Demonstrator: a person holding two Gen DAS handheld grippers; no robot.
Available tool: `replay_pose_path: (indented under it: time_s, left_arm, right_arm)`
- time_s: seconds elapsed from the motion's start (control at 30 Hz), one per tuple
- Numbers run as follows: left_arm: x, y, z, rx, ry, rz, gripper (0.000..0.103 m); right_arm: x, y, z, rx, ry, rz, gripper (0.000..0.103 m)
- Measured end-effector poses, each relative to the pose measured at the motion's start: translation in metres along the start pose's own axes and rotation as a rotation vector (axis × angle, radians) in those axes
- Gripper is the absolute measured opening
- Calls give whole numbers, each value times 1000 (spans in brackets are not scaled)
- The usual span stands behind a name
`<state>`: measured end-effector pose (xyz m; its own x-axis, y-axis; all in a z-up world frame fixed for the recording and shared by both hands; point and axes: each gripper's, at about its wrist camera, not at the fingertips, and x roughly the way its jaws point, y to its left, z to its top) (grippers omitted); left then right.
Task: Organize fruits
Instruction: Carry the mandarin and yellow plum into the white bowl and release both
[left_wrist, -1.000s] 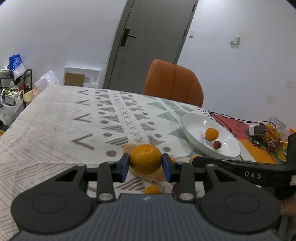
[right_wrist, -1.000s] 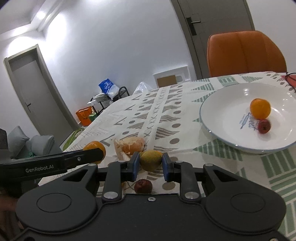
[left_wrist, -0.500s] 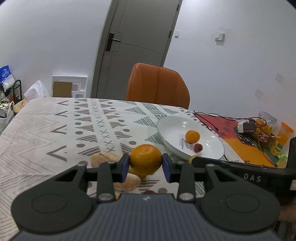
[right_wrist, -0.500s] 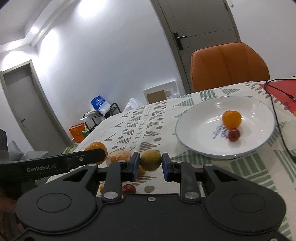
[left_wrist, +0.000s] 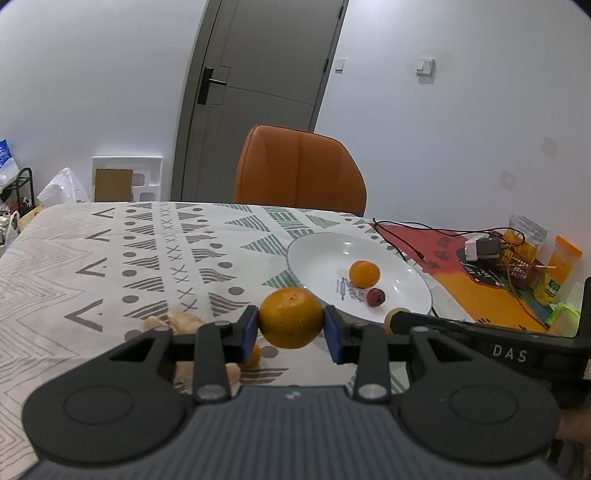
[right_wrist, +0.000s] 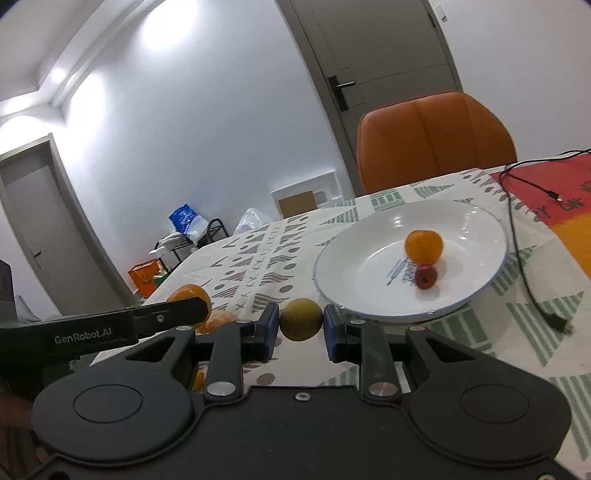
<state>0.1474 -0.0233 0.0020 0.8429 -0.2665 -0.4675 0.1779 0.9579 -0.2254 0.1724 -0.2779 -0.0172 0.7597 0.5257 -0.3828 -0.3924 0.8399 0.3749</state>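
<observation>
My left gripper (left_wrist: 290, 328) is shut on an orange (left_wrist: 290, 318) and holds it above the patterned tablecloth, just left of the white plate (left_wrist: 317, 254). My right gripper (right_wrist: 300, 328) is shut on a small yellow-green fruit (right_wrist: 300, 319), close to the plate's (right_wrist: 343, 266) near-left rim. The plate holds an orange (right_wrist: 423, 246) and a small red fruit (right_wrist: 425, 276). The same two show in the left wrist view, the orange (left_wrist: 364, 273) and the red fruit (left_wrist: 375, 296). Peeled orange pieces (left_wrist: 177, 320) lie on the cloth below my left gripper.
An orange chair (left_wrist: 300, 171) stands at the table's far side. A black cable (right_wrist: 524, 254) runs past the plate's right side. Packets and a charger (left_wrist: 484, 248) sit on a red and orange mat at the right. A door (left_wrist: 258, 92) is behind.
Both grippers have risen and moved toward the plate with their fruits still held. The peeled pieces and small fruits on the cloth have dropped below and behind them.
</observation>
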Motion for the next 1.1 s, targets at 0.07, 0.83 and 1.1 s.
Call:
replay_pose_path:
  time_s: [0.07, 0.83, 1.1]
  left_arm:
    - [4, -4, 1, 5, 1, -3, 37]
    - [72, -43, 10, 43, 70, -32, 37]
    - [95, -49, 15, 38, 94, -25, 37]
  right_arm:
    - [-2, -4, 1, 6, -5, -5, 24]
    - [9, -65, 9, 69, -9, -96, 25]
    - [21, -71, 17, 68, 4, -101, 25]
